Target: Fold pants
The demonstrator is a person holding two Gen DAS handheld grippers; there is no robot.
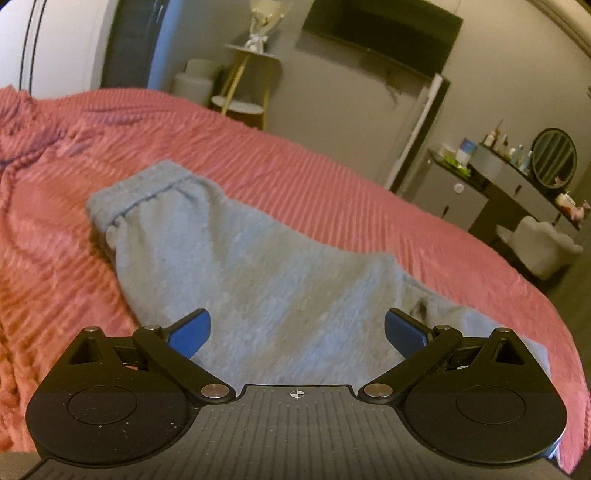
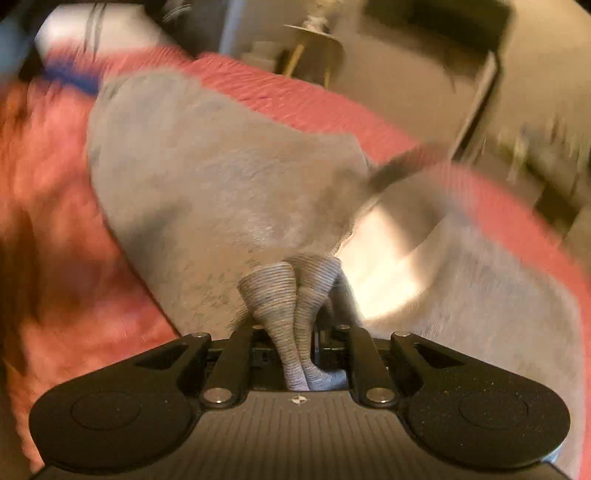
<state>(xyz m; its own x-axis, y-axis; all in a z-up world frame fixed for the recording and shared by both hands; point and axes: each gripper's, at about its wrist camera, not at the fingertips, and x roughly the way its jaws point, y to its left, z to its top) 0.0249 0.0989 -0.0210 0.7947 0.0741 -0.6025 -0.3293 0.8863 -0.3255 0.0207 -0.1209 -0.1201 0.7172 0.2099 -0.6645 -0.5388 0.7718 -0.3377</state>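
Left wrist view. A pink ribbed bedspread [image 1: 332,173] covers the bed and fills most of the frame. Beyond the far edge stand a small round side table [image 1: 255,55] with a wrapped bouquet on it, a dark wall-mounted screen [image 1: 384,33], and, at far right, a dresser [image 1: 517,184] with bottles and a round mirror [image 1: 554,158]. A pale upholstered chair [image 1: 543,247] sits near the dresser. The gripper body blocks the near part of the bed. The left gripper [image 1: 297,332] is released: its blue pads [image 1: 192,334] stand wide apart with nothing clamped between them. The grey pants [image 1: 240,266] lie on the bedspread directly ahead, waistband at the far left end, fabric doubled over lengthwise. The near end of the garment is cut off behind the gripper.

Right wrist view. The frame is heavily motion-blurred; background furniture is hard to make out. The right gripper [image 2: 299,332] is clenched on the two ribbed cuffs [image 2: 291,291] of the pants [image 2: 221,177], which bunch up between the closed fingers. The pads themselves are hidden by cloth. A bright smeared patch to the right of the cuffs cannot be identified. The rest of the garment spreads away across the bedspread [image 2: 55,166].
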